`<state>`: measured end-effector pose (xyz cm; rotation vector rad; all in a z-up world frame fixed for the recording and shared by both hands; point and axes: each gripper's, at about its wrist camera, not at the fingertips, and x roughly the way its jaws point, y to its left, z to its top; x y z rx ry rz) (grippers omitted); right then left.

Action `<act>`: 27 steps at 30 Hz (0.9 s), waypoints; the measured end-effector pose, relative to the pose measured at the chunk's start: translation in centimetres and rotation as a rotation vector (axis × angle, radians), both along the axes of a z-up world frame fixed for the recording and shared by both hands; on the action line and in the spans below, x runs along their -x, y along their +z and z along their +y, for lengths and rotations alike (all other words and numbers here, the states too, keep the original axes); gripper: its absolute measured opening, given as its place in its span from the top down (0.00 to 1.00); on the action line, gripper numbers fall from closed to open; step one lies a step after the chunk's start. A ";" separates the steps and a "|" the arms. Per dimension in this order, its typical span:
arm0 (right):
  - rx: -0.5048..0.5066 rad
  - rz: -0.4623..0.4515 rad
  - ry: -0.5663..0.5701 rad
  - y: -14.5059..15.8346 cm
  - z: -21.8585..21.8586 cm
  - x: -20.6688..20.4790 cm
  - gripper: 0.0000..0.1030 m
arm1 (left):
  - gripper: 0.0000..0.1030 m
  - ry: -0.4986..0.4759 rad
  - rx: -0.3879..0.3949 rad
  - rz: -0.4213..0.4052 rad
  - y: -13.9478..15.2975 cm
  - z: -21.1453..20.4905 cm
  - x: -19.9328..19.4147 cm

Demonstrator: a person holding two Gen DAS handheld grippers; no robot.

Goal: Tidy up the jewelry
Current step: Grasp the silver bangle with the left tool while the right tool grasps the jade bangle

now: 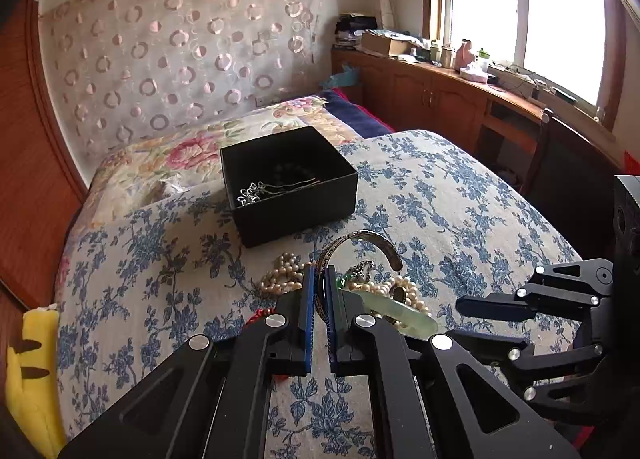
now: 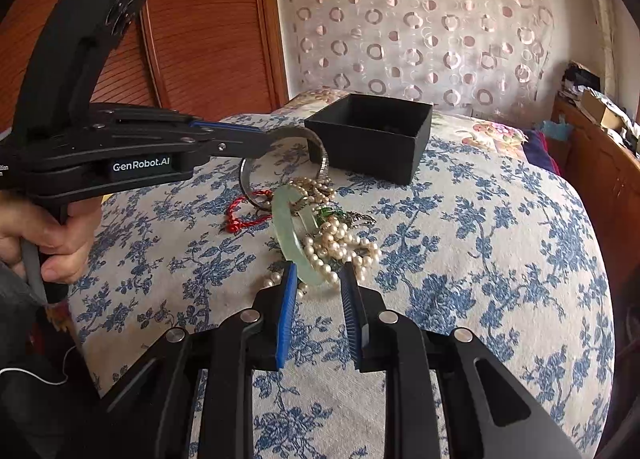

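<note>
My left gripper [image 1: 319, 273] is shut on a dark metal cuff bangle [image 1: 370, 240] and holds it just above the jewelry pile; it also shows in the right wrist view [image 2: 262, 141] with the bangle [image 2: 308, 139]. The pile holds a pale green jade bangle [image 2: 286, 235], pearl strands [image 2: 340, 241], a red cord [image 2: 240, 215] and a green-stone brooch [image 2: 330, 214]. My right gripper [image 2: 318, 273] is open, its fingers either side of the jade bangle's near edge. A black open box [image 1: 288, 183] with a silver hairpin [image 1: 256, 191] sits behind the pile.
Everything lies on a bed with a blue floral cover [image 2: 480, 259]. A floral pillow [image 1: 160, 163] lies behind the box. A yellow plush toy [image 1: 32, 371] sits at the bed's left edge. A wooden cabinet [image 1: 440, 95] with clutter stands under the window.
</note>
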<state>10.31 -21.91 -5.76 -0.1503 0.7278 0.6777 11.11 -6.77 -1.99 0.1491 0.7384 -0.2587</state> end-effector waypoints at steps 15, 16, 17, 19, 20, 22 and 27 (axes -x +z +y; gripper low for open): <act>-0.014 0.024 0.023 -0.1 1.6 -1.4 0.82 | 0.96 0.018 0.023 0.001 -0.4 0.1 0.0; -0.026 0.029 0.025 -0.2 1.5 -1.5 0.85 | 0.96 0.024 0.027 0.000 -0.5 0.3 0.0; -0.041 0.036 0.026 -0.1 1.4 -1.7 0.87 | 0.96 0.034 0.031 -0.003 -0.6 0.4 0.0; -0.077 0.052 0.014 0.0 1.1 -2.0 0.88 | 0.96 0.052 0.038 -0.012 -0.7 0.8 0.0; -0.085 0.057 0.010 0.1 1.1 -2.0 0.88 | 0.96 0.062 0.041 -0.017 -0.8 0.9 0.0; -0.105 0.071 0.002 0.1 1.0 -2.2 0.88 | 0.96 0.078 0.056 -0.022 -0.9 1.4 0.0; -0.134 0.093 -0.026 0.2 1.0 -2.6 0.88 | 0.96 0.102 0.056 -0.063 -0.8 1.5 0.4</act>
